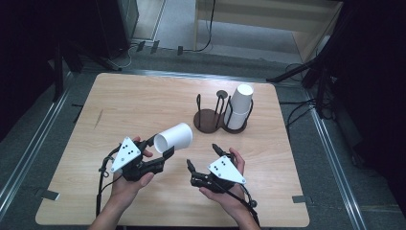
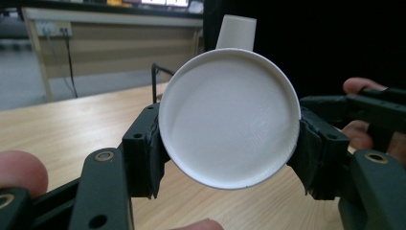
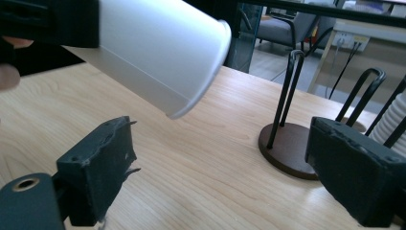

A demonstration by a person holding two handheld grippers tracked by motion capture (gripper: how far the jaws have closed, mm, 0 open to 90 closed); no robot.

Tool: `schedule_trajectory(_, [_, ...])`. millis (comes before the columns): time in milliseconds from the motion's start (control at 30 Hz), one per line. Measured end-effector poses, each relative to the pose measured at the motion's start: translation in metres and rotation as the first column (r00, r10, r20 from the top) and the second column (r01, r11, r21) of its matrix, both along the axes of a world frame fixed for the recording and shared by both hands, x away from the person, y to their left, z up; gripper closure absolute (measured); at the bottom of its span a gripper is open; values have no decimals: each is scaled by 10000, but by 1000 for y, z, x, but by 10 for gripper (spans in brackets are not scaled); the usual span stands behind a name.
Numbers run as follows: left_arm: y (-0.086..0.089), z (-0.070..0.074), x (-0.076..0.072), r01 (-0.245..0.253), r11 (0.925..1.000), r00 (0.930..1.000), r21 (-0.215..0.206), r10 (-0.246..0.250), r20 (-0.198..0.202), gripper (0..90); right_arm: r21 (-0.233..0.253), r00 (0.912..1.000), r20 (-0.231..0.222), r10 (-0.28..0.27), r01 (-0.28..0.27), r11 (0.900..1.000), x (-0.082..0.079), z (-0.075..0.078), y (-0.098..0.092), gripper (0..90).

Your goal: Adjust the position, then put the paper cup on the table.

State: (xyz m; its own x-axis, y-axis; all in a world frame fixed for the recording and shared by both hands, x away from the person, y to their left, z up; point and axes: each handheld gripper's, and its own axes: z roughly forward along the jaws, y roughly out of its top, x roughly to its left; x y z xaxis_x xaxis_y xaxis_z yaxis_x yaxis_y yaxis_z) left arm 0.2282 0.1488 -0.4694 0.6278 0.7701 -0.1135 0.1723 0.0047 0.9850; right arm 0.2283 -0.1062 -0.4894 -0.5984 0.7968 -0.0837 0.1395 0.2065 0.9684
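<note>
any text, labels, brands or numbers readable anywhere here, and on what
None can be read.
The held white cup in the left gripper is plain, bottom and side.
The stacked cups in the brown holder carry no print.
The right gripper has dots on its grey plate, no letters.

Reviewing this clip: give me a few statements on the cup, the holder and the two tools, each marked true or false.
1. The left tool grips a white paper cup lying sideways, off the table. True.
2. The right tool is shut on a second cup. False: its jaws stand open, with nothing between them.
3. A stack of white cups sits in the dark wire holder. True.
4. The holder's left bay is full of cups. False: it holds none.
5. The held cup's mouth faces the left tool's camera. False: the closed bottom does.
</note>
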Motion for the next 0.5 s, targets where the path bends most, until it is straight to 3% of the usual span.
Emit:
schedule_trajectory(67, [1, 0, 0, -6, 10000, 9998, 8, 6, 201, 371, 223, 9998, -190, -46, 51, 9997, 2, 0, -1, 106])
schedule_trajectory(300, [3, -1, 2, 208, 9987, 9996, -461, -198, 208, 371, 1178, 9968, -771, -188, 279, 9926, 4, 3, -5, 128])
schedule_trajectory(367, [3, -1, 2, 132, 9992, 9995, -379, -121, 293, 370, 1428, 9949, -987, -226, 366, 9891, 6, 4, -6, 132])
schedule_trajectory(500, [4, -3, 4, 253, 9984, 9997, -515, -252, 27, 369, 1943, 9864, -1636, -139, 460, 9799, 7, 6, -7, 158])
